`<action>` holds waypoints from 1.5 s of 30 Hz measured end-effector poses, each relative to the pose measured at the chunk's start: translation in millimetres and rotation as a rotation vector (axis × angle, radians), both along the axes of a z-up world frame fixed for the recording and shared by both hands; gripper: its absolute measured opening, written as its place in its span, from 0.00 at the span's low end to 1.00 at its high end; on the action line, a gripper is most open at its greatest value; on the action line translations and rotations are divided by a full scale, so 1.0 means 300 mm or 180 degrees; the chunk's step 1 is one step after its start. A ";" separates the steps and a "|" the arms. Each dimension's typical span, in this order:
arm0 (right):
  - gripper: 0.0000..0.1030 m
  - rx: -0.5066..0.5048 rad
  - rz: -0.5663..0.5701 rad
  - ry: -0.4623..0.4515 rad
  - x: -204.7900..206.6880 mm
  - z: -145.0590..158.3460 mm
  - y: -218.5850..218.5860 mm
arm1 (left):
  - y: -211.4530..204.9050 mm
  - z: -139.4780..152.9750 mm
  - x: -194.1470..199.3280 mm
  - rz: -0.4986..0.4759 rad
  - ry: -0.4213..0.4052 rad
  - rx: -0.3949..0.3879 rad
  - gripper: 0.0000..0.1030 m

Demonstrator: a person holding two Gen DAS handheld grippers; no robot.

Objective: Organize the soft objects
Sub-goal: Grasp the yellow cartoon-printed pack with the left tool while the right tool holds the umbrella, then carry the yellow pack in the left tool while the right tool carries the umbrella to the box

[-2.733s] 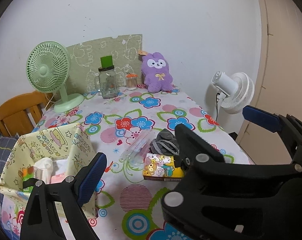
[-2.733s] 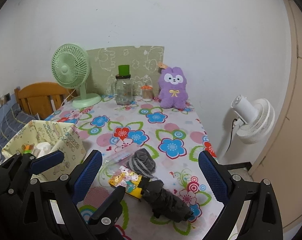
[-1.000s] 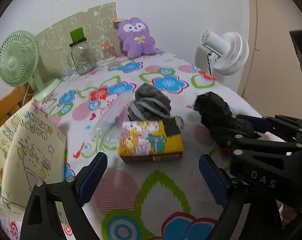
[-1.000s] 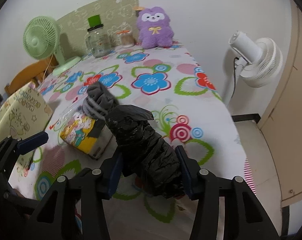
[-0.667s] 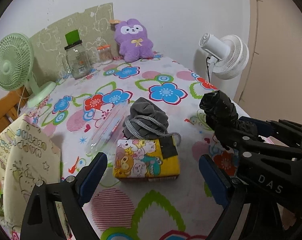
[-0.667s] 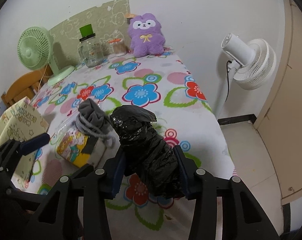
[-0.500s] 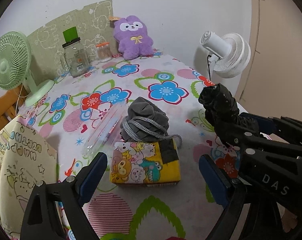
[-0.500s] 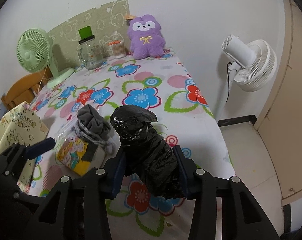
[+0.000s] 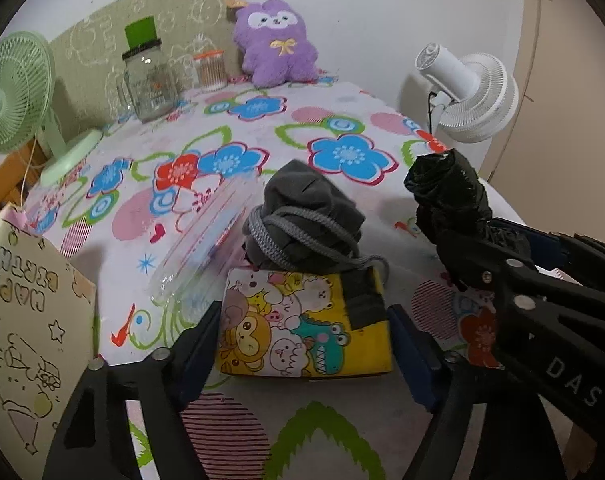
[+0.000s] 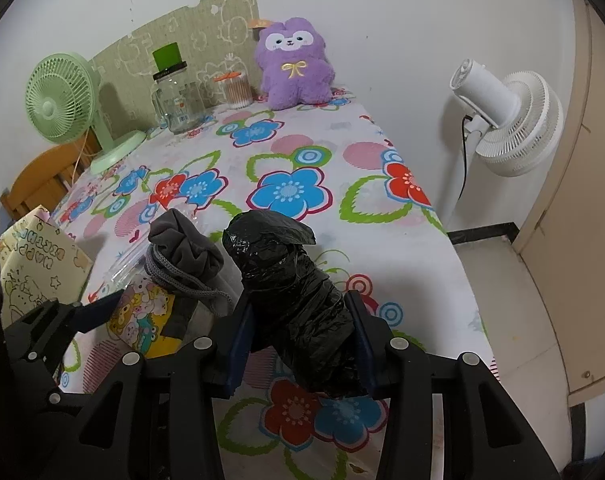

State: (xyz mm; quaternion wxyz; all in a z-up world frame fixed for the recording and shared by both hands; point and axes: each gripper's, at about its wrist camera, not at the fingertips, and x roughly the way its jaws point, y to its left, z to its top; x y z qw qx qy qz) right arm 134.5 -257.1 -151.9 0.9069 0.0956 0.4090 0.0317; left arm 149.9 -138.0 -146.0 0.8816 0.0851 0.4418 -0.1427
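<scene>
A yellow cartoon-print tissue pack lies on the flowered tablecloth. My left gripper straddles it, one blue pad at each side. The jaws are closing and the pack shows no squeeze. A grey drawstring pouch rests against the pack's far edge, and a clear plastic bag lies to its left. My right gripper is shut on a crumpled black plastic bag bundle, held above the table's right side. The bundle also shows in the left wrist view. A purple plush sits at the far wall.
A yellow printed paper bag stands open at the left edge. Along the back are a green desk fan, a glass jar and a swab jar. A white floor fan stands beyond the table's right edge.
My left gripper has come down and forward over the tissue pack, and its jaws have narrowed around it. The right gripper has lifted the black bundle slightly, still gripping it.
</scene>
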 end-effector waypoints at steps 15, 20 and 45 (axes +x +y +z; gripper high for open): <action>0.46 -0.0027 0.0035 0.0030 -0.013 0.002 0.041 | 0.015 0.025 -0.040 -0.0056 -0.0016 -0.0079 0.74; 0.46 -0.0051 0.0043 -0.0014 -0.037 0.022 0.052 | 0.016 0.056 -0.075 -0.0074 -0.0094 -0.0109 0.73; 0.46 -0.0074 0.0092 -0.0358 -0.208 0.187 0.113 | 0.084 0.222 -0.259 -0.0008 -0.0492 -0.0143 0.74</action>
